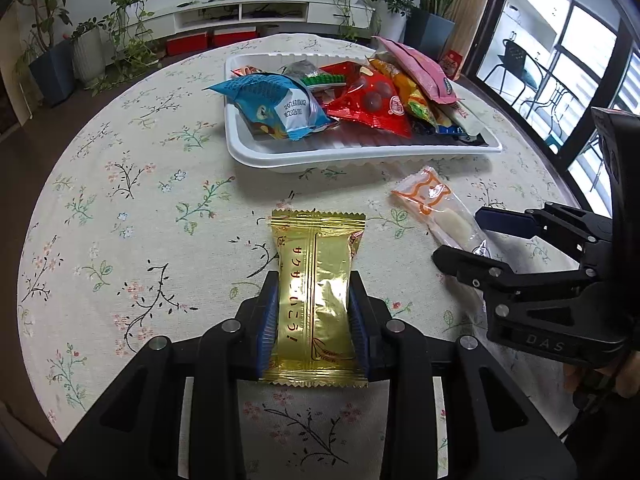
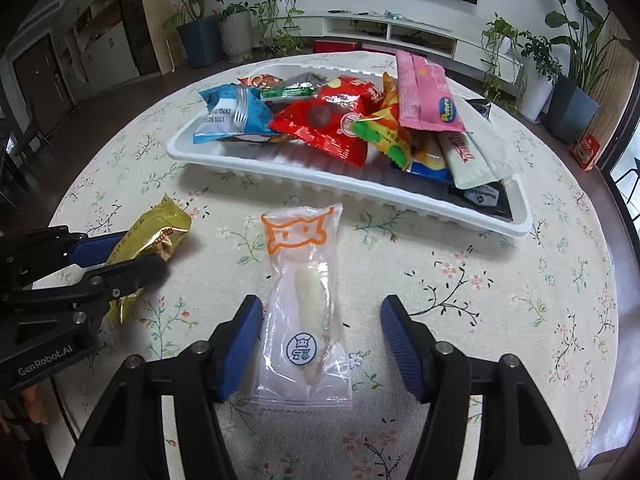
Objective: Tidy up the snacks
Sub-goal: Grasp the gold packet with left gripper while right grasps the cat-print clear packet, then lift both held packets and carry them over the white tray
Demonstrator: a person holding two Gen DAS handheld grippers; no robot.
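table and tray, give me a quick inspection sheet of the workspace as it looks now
surface: round table under a floral cloth.
job's things: gold packet and clear packet lie on the cloth in front of the white tray.
clutter: tray piled with mixed packets, blue bag, red bag, pink pouch.
grippers: left tongs shut on the gold packet; right tongs open, straddling the clear packet, pads not pressing on it.
cables: nothing seen.
surroundings: potted plants, low white cabinet, dark screen on the wall, windows to one side.
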